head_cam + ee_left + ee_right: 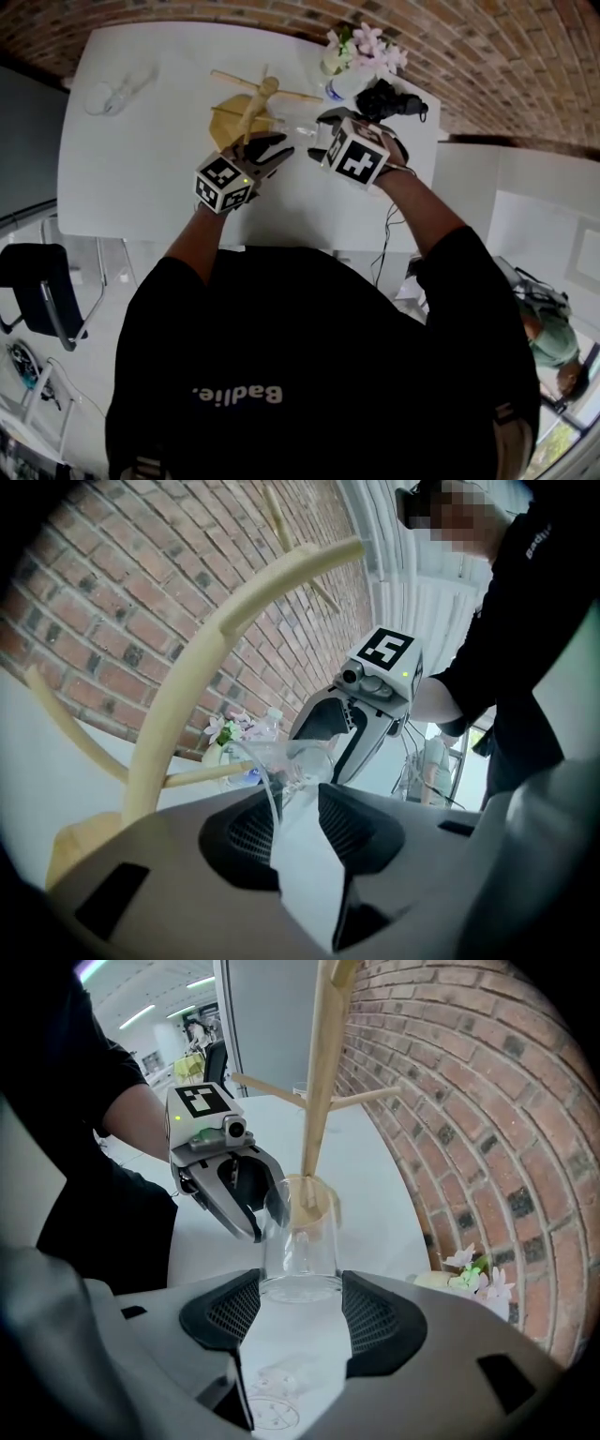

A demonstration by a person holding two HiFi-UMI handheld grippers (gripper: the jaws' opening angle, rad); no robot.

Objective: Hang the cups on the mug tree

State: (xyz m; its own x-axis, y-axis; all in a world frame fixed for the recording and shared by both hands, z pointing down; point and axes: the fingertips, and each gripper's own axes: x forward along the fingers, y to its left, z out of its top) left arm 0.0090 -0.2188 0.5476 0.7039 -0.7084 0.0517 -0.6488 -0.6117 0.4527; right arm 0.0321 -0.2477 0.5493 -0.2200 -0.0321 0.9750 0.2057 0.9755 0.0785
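The wooden mug tree (253,105) stands on the white table (141,187), its pegs bare in the head view. A clear glass cup (300,1246) is level between the two grippers, just in front of the tree's post (314,1101). My right gripper (300,1302) is shut on the cup's base, and both pads touch the glass. My left gripper (255,1211) reaches in from the left, its jaws either side of the cup's rim. In the left gripper view the thin glass edge (272,794) lies between the left gripper's (286,808) pads with gaps showing, so it stands open.
A second clear cup (112,94) lies at the table's far left. A vase of pink flowers (361,52), a small bottle and a black object (389,98) stand at the far right by the brick wall (487,47). A cable hangs off the table's near edge.
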